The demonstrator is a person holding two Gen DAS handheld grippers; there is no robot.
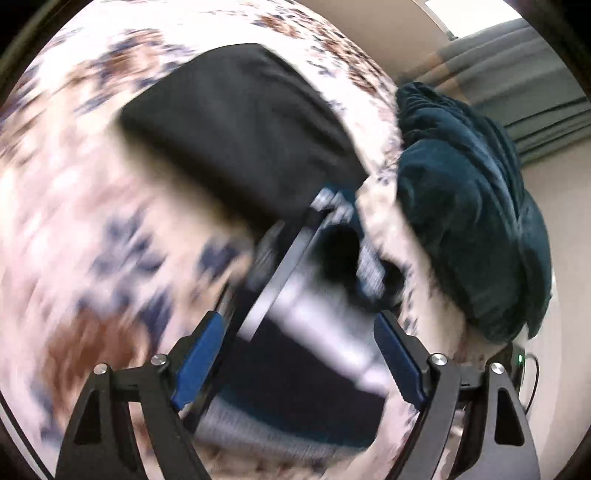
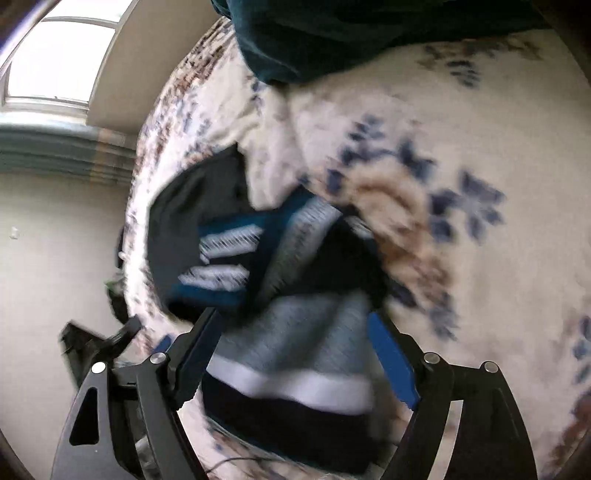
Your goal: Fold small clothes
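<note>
A small striped garment [image 1: 314, 369] in black, grey, white and teal lies crumpled on a floral bedspread [image 1: 74, 221]. My left gripper [image 1: 301, 317] is open just above it, its blue pads wide apart on either side of the cloth. In the right wrist view the same striped garment [image 2: 295, 350] lies between the spread fingers of my open right gripper [image 2: 291, 315], on the bedspread [image 2: 461, 129]. Both views are blurred. A folded black garment [image 1: 240, 140] lies farther up the bed.
A bundled dark teal cloth [image 1: 461, 206] sits at the bed's right edge, and it shows as the teal cloth [image 2: 314, 33] at the top of the right wrist view. Beyond the bed edge are a pale floor [image 2: 55, 240], a curtain [image 1: 535, 92] and a window [image 2: 55, 55].
</note>
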